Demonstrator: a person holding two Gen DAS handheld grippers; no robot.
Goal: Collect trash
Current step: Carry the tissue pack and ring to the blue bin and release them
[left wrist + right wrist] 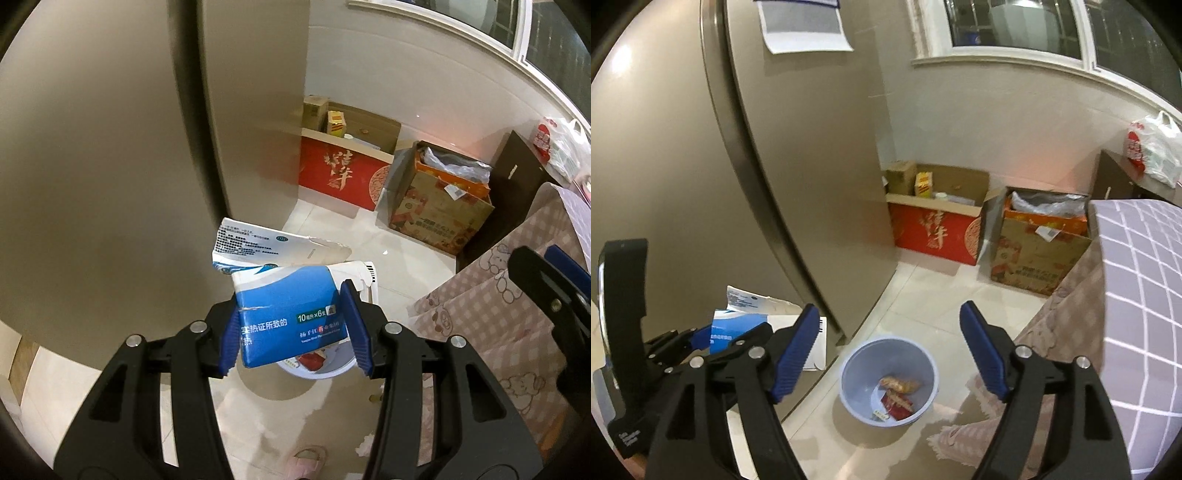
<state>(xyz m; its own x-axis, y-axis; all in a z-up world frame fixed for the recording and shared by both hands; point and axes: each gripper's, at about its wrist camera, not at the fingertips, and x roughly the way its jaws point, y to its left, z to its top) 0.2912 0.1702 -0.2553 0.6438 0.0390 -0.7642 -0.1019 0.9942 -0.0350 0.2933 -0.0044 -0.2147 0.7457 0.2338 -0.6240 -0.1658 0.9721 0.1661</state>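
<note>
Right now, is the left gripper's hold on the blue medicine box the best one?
Reasonably so. The left gripper pinches the blue medicine box across its intact lower body, from below. The torn flaps at the top are flimsy, so the flat side panels suit better.

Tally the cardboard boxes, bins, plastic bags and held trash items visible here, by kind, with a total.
Torn blue-and-white medicine box, held in the left gripper: 1
Blue waste bin on the floor, with wrappers inside: 1
Large floor cartons: 2, the red carton and the brown carton
White plastic bag on the dark cabinet: 1
Total: 5
</note>
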